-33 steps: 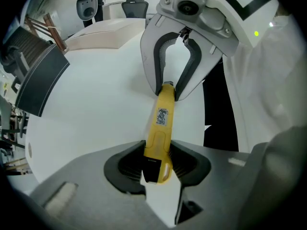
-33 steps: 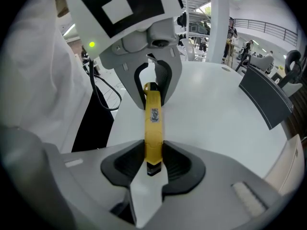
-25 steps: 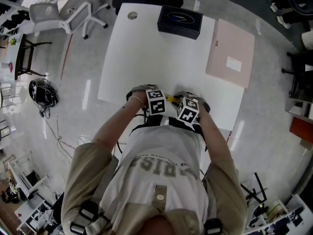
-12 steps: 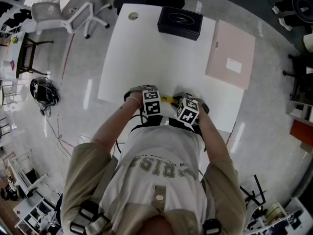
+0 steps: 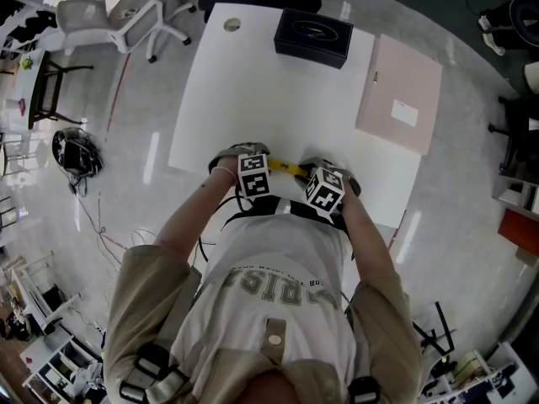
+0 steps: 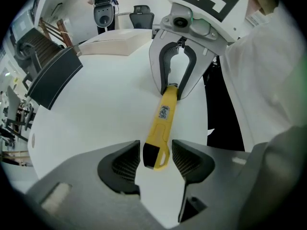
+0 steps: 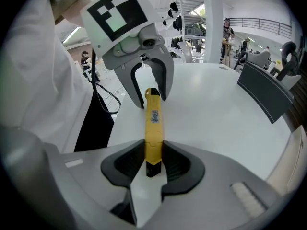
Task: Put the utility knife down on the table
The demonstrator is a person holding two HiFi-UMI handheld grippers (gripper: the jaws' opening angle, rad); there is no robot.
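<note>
Yellow utility knife [image 7: 154,128] sits loose between left gripper [image 6: 156,151] fingers, just opened; right gripper [image 7: 153,158] fingers clamp it.

utility knife [image 6: 163,123]: yellow (black end cap) | table [image 5: 278,99]: white | box [image 5: 312,37]: black | board [image 5: 398,95]: pale pink

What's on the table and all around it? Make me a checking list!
Surface: white table.
Job's things: yellow utility knife, stretched between both grippers; whether it touches the table, cannot tell.
Clutter: black box at the far edge; pink board on the right side.
Grippers: left gripper has just been opening, with the knife's end between its pads, unpressed; right gripper is clamped on the other end.
Cables: thin cables on the floor left of the table.
Surroundings: white office chair, shiny floor.
</note>
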